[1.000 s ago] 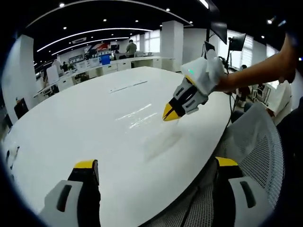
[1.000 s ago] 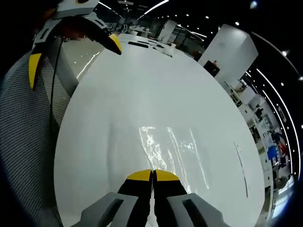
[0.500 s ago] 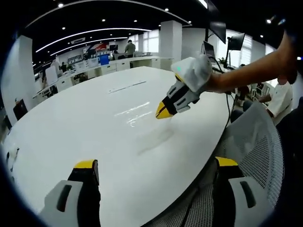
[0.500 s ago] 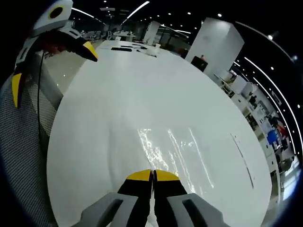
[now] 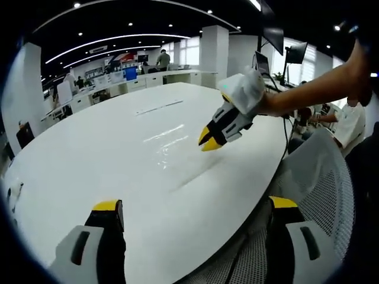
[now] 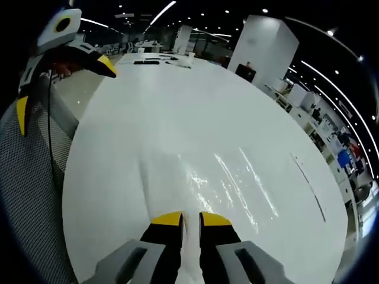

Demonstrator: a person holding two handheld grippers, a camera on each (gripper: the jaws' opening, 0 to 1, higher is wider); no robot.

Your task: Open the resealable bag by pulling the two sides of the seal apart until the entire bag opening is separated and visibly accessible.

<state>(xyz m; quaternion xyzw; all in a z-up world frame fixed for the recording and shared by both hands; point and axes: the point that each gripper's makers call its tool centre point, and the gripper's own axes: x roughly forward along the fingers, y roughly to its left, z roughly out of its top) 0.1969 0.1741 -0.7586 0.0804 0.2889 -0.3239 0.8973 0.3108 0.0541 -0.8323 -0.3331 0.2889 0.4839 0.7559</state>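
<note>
I count one clear resealable bag point(image 6: 228, 186), lying flat on one white bench point(image 5: 118, 160); its outline is faint, so a second sheet cannot be excluded. Two hand-held grippers: the left hand-held gripper point(image 5: 195, 207) and the right hand-held gripper point(image 5: 208, 138). One mesh chair point(image 5: 323, 177).

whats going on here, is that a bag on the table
Yes. A person holds a gripper in each hand over a white table. The right gripper sits low at the near edge of a clear resealable bag lying flat on the table, its jaws slightly parted with the bag's edge between them. The left gripper hangs wide open, away from the bag. The seal is not yet pulled apart.
</note>
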